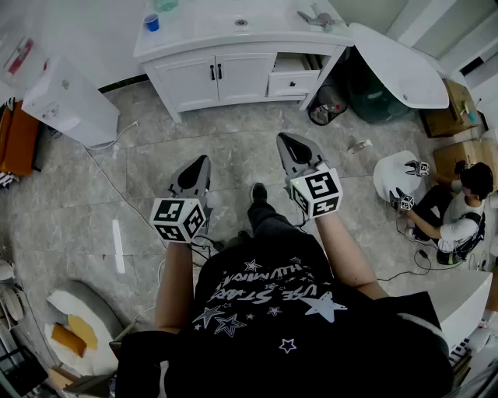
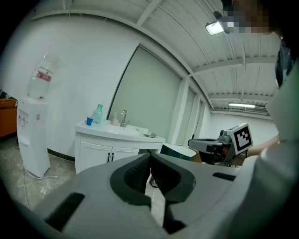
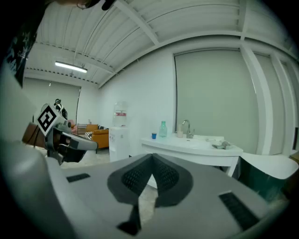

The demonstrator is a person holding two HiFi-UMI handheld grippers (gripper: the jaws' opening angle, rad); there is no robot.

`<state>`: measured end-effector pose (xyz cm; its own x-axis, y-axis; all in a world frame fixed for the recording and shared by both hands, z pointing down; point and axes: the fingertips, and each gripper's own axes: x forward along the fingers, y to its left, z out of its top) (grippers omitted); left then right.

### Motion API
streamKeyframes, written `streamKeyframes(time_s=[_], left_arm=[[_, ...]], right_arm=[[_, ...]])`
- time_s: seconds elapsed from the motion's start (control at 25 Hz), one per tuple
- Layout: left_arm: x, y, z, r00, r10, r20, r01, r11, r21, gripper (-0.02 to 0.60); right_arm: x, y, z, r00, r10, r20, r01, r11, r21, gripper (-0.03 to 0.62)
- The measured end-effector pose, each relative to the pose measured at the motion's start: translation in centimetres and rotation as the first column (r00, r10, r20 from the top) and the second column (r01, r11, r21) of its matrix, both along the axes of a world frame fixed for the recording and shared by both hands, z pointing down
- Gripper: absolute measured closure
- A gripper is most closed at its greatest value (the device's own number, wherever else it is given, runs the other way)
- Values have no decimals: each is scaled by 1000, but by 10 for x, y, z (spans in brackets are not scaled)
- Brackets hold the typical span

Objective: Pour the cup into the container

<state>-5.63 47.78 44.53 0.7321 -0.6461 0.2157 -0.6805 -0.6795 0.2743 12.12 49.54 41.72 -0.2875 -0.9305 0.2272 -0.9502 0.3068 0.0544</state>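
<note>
A small blue cup point(image 1: 152, 22) stands on the white vanity counter point(image 1: 210, 31) far ahead, next to a green bottle point(image 1: 165, 4). Both gripper views show the cup point(image 2: 89, 121) point(image 3: 153, 136) and the bottle point(image 2: 98, 114) point(image 3: 162, 129) beside the faucet point(image 3: 186, 127). My left gripper point(image 1: 200, 159) and right gripper point(image 1: 284, 137) hang over the tiled floor, well short of the vanity. The left gripper point(image 2: 150, 156) is shut with nothing in it. The right gripper point(image 3: 152, 158) is shut and empty too.
A water dispenser point(image 1: 70, 101) stands at the left. A white oval panel point(image 1: 397, 62) leans right of the vanity, with a dark bin point(image 1: 327, 101) under it. A person point(image 1: 455, 210) sits on the floor at the right. Cables point(image 1: 117, 210) cross the tiles.
</note>
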Motion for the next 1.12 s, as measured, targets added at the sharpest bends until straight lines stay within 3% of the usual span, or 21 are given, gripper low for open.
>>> streamKeyframes(time_s=[0.6,1.08,1.12], left_arm=[[2,-9,12,1000,5,26,-5,1000,-21,569],[22,-92,17,997,-44,57,46,998,-37,569],[27,-100,17,997,-46,60,49,998,-38,569]], right_arm=[[8,-14,7,1000,-1,2,1,1000,-8,589],[44,-103,11,995,-10,100,9,1000,13,586],[48,-113,11,995,-19,101,18,1000,8,543]])
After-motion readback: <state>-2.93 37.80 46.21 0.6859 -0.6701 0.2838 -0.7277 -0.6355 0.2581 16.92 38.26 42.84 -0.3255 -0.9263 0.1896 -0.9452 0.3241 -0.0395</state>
